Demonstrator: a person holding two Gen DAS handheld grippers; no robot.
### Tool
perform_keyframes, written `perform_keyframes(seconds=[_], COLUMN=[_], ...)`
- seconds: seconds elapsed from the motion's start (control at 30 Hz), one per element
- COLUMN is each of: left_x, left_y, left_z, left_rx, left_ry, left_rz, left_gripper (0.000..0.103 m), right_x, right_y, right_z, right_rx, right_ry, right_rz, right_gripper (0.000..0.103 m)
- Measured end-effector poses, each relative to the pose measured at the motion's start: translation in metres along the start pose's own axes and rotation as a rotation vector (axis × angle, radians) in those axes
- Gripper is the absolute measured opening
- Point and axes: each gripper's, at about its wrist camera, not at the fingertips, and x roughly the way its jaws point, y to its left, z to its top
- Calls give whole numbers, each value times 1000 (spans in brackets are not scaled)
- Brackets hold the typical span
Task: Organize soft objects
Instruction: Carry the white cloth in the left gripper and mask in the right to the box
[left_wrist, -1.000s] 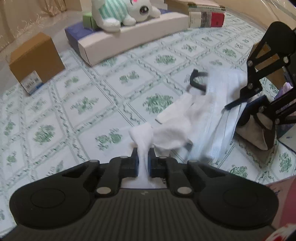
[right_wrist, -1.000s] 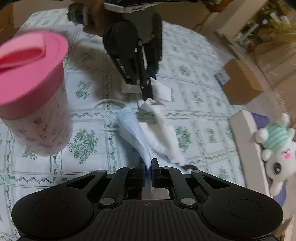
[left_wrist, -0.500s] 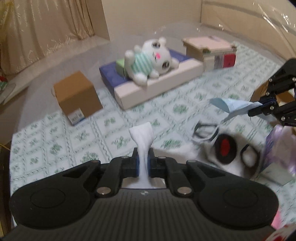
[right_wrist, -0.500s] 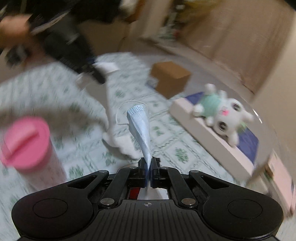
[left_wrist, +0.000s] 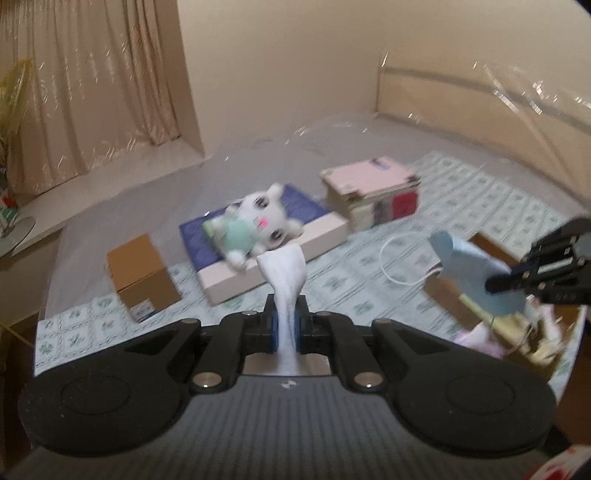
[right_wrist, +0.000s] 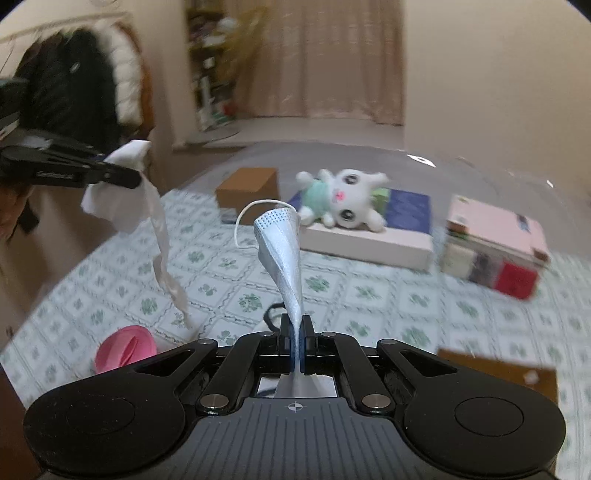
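My left gripper (left_wrist: 285, 317) is shut on a white cloth (left_wrist: 286, 275) and holds it high above the table. In the right wrist view the left gripper (right_wrist: 131, 181) is at the left, with the cloth (right_wrist: 147, 206) hanging down from it. My right gripper (right_wrist: 296, 332) is shut on a light blue face mask (right_wrist: 282, 251), also lifted off the table. In the left wrist view the right gripper (left_wrist: 496, 285) holds the mask (left_wrist: 469, 266) at the right. A white plush toy (left_wrist: 255, 225) lies on a flat box (left_wrist: 314, 236) at the back.
A brown carton (left_wrist: 142, 271) stands left of the flat box. A stack of books (left_wrist: 373, 192) is at the back right. A pink-lidded cup (right_wrist: 125, 349) stands below the hanging cloth. An open cardboard box (left_wrist: 524, 332) with soft items is at the right.
Both grippers have risen from the table, lifting the cloth and the mask apart from each other. The views now look across the table toward the plush toy.
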Motion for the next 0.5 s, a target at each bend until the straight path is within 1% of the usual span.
perform_keyframes(seconds=[0.17,0.27,0.37,0.5], left_x=[-25,-34,-36,-29], left_y=[-45,-77,-113,-158], left_z=[16,23,29,37], left_rx=[-26,-34,-31,-29], left_ry=[-50,-75,-92,-98], left_rz=[-62,-115,-172,-245], left_gripper=[7,7,7,7], right_x=[-51,-81,-109,-142], right_y=[-19,-33,-46,-66], right_z=[-20,-34,-47,-67], right_rx=[100,158,196,256], right_ry=[-30,-45,-59,-78], right_rz=[-56,-86,-121,-163], right_gripper=[2,2,2,2])
